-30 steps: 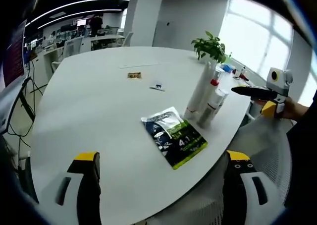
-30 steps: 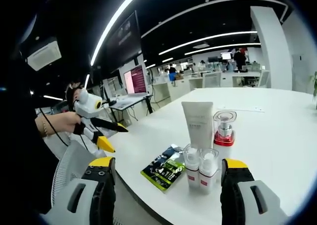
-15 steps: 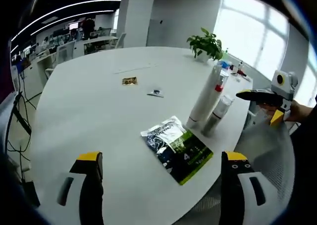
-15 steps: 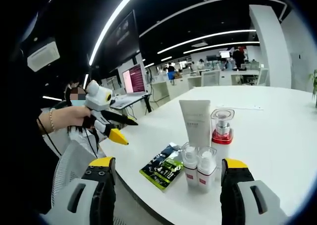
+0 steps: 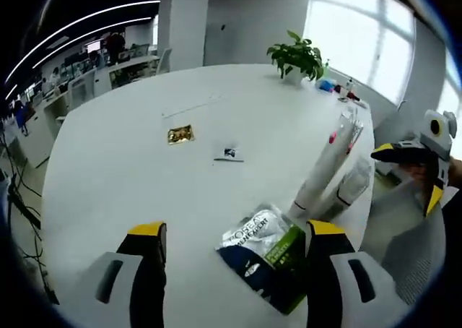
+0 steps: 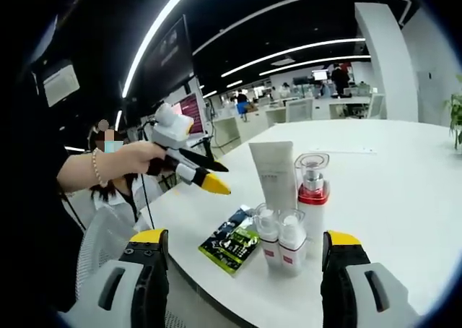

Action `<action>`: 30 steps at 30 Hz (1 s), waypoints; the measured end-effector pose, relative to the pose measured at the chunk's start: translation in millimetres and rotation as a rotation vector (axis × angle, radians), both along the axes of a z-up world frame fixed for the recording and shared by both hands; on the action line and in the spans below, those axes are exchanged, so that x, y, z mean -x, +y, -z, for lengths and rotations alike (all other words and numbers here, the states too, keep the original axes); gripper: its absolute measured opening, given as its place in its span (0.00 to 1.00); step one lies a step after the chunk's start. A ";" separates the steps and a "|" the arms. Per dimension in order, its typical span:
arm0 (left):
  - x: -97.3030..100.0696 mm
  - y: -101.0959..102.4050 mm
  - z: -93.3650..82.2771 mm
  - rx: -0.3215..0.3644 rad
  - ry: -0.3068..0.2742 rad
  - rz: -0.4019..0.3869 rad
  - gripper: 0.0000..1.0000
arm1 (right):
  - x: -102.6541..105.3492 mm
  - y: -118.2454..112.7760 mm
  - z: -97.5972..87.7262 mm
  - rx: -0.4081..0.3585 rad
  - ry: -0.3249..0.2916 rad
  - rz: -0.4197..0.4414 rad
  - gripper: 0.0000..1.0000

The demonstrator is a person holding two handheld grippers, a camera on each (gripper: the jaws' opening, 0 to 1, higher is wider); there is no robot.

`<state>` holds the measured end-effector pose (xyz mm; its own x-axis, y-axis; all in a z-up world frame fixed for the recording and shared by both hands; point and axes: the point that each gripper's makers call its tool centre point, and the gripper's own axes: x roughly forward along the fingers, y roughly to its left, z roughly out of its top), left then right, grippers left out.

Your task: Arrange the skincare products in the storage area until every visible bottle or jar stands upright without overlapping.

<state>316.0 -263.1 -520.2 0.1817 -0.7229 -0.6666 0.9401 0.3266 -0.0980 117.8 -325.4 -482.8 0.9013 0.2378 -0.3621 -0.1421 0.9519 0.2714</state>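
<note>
Skincare bottles stand upright between the wide-spread right gripper jaws, untouched.

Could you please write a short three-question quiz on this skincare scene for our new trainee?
1. True or false: the white tube stands upright on the white table.
2. Which lies flat? A) the green sachet B) the red-collared pump bottle C) the two small bottles
3. Fill in: the left gripper, seen in the right gripper view, has ____ tips on its fingers.

Key: 1 true; 2 A; 3 yellow.
</note>
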 end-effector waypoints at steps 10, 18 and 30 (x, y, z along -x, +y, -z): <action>-20.9 -56.8 15.5 -0.015 0.015 0.058 0.66 | 2.0 -5.3 3.7 -0.015 0.011 0.040 0.93; -28.2 -106.5 28.0 -0.034 0.012 0.094 0.61 | 4.0 -4.4 3.7 -0.014 0.025 0.048 0.93; -28.5 -135.2 51.2 -0.113 0.034 0.117 0.57 | 5.3 -5.2 6.4 -0.022 0.040 0.055 0.93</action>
